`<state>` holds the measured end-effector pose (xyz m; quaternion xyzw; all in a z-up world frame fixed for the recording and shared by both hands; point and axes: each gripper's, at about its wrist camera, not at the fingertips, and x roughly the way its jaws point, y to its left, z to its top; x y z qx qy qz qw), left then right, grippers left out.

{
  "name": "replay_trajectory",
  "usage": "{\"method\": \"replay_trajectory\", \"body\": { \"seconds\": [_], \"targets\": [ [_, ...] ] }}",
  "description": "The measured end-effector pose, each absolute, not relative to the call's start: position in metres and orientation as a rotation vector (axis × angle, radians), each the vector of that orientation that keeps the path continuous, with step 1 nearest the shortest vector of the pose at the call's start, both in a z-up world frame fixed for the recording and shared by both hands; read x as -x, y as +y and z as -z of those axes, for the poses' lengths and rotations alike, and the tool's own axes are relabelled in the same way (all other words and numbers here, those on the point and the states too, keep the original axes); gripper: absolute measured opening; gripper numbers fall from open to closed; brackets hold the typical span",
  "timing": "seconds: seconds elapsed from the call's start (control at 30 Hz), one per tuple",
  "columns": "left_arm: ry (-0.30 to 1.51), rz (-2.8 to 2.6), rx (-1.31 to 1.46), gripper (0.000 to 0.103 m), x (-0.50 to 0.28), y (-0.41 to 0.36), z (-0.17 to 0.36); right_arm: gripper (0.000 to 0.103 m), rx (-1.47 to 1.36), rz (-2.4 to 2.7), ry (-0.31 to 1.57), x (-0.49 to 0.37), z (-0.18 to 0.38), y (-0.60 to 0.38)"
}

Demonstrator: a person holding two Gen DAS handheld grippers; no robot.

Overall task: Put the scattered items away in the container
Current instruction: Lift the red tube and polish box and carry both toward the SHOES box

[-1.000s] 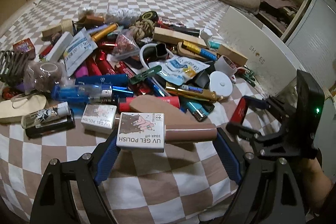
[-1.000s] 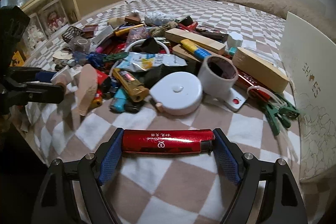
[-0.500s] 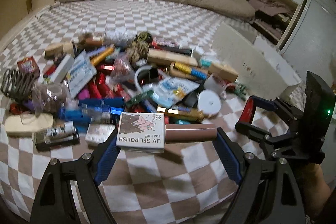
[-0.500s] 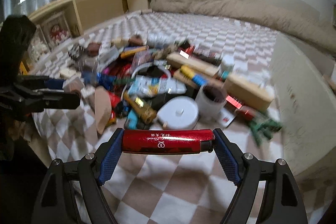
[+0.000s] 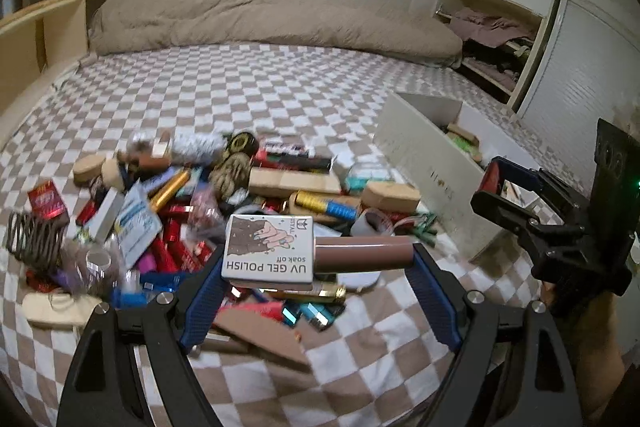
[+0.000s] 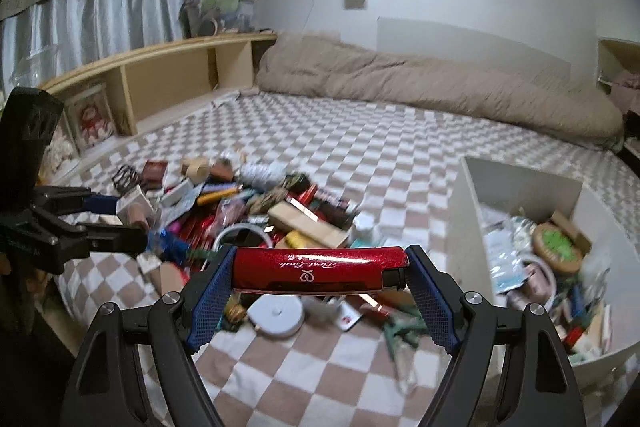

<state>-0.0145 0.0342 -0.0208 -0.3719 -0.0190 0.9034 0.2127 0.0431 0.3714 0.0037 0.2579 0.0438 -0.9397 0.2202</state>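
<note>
Left gripper (image 5: pixel 316 263) clamped endwise on a gel polish bottle (image 5: pixel 312 254); white label reads "UV GEL POLISH soak off", brown cap to the right. Right gripper (image 6: pixel 320 267) clamped on a glittery red lighter (image 6: pixel 320 267), script partly legible as "First Look". Both are held above the cluttered pile (image 5: pixel 200 219) on the checkered blanket (image 6: pixel 360 155). White container (image 6: pixel 520 195) sits right of the pile, already part filled.
</note>
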Motion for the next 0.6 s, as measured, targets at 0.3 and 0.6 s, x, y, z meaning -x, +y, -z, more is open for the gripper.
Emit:
{"method": "replay_trajectory", "body": {
  "seconds": [0.3,0.6],
  "targets": [
    [-0.018,-2.494,0.912,0.087,0.025,0.073,-0.014,0.083,-0.602,2.664,0.123,-0.032,-0.031,0.393],
    [-0.018,-2.475,0.801,0.087,0.035,0.109,-0.045,0.083,-0.484,2.745,0.14,-0.024,-0.062,0.431]
  ]
}}
